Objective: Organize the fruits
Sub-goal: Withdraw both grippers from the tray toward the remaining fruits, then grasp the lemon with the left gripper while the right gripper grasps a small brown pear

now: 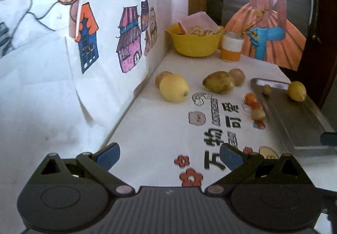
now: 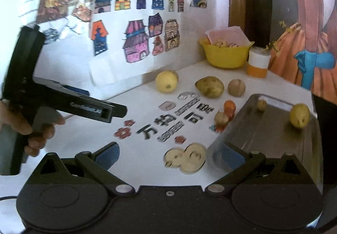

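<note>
Both grippers hover low over the near edge of a white worktop [image 1: 155, 128] printed with characters and red flowers. Left gripper [image 1: 169, 157]: jaws wide apart, nothing between them. Right gripper [image 2: 169, 157]: jaws wide apart too, empty, its right finger just before the near corner of a metal tray [image 2: 263, 135]. The left gripper also shows side-on at the left of the right wrist view, held by a hand [image 2: 31, 128].

Fruit on the worktop: a large lemon [image 1: 173, 87] at far left with a brown round fruit [image 1: 161, 78] touching behind it; a greenish-brown mango-shaped fruit [image 1: 219, 82] in the middle; a round brown fruit [image 1: 238, 76] just right of that. Two small fruits, one orange [image 1: 250, 98] and one pale [image 1: 258, 114], lie beside the tray's left edge.

On the tray, at its far end: a small lemon [image 1: 297, 90] at right, a tiny brown fruit [image 1: 267, 89] at left, apart from each other.

Far back against the wall: yellow bowl [image 1: 194, 43], and an orange-and-white cup [image 1: 231, 47] just right of it
</note>
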{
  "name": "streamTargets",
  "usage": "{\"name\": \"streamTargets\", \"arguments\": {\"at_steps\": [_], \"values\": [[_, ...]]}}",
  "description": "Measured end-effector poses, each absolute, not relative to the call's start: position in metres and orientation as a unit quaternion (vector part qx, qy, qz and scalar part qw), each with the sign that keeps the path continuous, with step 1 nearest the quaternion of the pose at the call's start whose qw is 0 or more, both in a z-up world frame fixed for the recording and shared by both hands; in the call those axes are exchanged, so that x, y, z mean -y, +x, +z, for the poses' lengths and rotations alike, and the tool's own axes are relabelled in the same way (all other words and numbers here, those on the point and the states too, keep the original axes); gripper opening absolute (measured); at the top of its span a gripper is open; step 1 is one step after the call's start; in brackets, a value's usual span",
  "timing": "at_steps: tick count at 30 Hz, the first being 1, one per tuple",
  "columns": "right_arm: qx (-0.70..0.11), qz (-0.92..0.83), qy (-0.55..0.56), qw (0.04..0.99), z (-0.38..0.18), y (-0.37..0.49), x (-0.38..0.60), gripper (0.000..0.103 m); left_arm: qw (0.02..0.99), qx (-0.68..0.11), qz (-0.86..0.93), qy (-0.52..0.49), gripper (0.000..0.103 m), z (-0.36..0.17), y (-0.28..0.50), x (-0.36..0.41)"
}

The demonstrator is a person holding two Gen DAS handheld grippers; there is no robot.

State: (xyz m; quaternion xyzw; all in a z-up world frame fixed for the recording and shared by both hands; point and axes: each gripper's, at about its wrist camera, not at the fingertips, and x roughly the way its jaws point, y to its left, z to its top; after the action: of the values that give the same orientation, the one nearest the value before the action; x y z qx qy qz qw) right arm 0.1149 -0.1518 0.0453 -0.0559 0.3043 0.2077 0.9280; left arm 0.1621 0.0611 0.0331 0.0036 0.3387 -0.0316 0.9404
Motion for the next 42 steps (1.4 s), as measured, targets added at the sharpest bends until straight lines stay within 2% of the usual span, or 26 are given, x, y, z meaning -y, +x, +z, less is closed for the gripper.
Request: {"name": "streamTargets", "arguments": {"at_steps": [7,10,22,27,30,37,42], "values": [[-0.293,0.186,-0.067,0.936,0.037,0.152,0.153,0.102,0.941,-0.335,-0.047,-0.002,0.102,0.030,0.195,-0.049],[-0.287,0.176,-0.072,0.939,0.033,0.165,0.154,0.098,0.943,-0.329,-0.050,0.002,0.102,0.029,0.210,-0.042],[-0.301,0.134,-0.056,0.942,0.005,0.209,0.151,0.072,0.948,-0.318,-0.028,0.010,0.102,0.008,0.265,-0.030],[-0.316,0.118,-0.083,0.938,-0.006,0.224,0.152,0.054,0.950,-0.312,-0.014,0.011,0.102,0.001,0.283,-0.030],[-0.322,0.119,-0.090,0.935,-0.011,0.230,0.151,0.050,0.951,-0.309,-0.008,0.005,0.102,-0.003,0.292,-0.031],[-0.323,0.111,-0.118,0.932,-0.015,0.239,0.146,0.049,0.950,-0.313,-0.002,-0.005,0.096,-0.011,0.311,-0.032],[-0.323,0.110,-0.141,0.929,-0.019,0.241,0.144,0.040,0.948,-0.317,0.003,-0.018,0.089,-0.015,0.321,-0.036]]}}
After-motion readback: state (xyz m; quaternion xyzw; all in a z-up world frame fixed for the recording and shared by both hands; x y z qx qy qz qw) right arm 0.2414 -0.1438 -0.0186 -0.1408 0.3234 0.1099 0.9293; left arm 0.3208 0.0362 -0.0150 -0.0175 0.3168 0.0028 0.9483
